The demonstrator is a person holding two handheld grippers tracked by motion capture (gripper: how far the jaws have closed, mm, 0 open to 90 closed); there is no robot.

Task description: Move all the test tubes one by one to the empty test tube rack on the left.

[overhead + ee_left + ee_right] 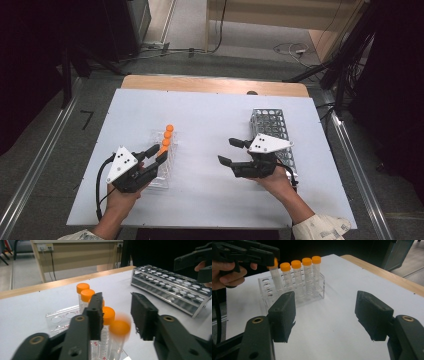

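A clear plastic rack (pixel 161 176) at the left of the white table holds a row of several orange-capped tubes (pixel 168 135). My left gripper (pixel 157 152) is at the rack's near end, open, its jaws on either side of the nearest tube (pixel 120 328). That tube looks blurred, and a gap shows beside its cap. The right gripper view shows the same tube (pixel 276 280) under the left gripper (pixel 270 257). My right gripper (pixel 226 151) hovers open and holds nothing, beside the metal rack (pixel 270 125) and pointing at the clear rack (pixel 265 286).
The metal rack (pixel 172 290) has many empty holes and lies along the table's right side. A wooden strip (pixel 215 84) runs along the far edge. Bare white table (pixel 210 125) lies between the two racks. Cables trail on the floor behind.
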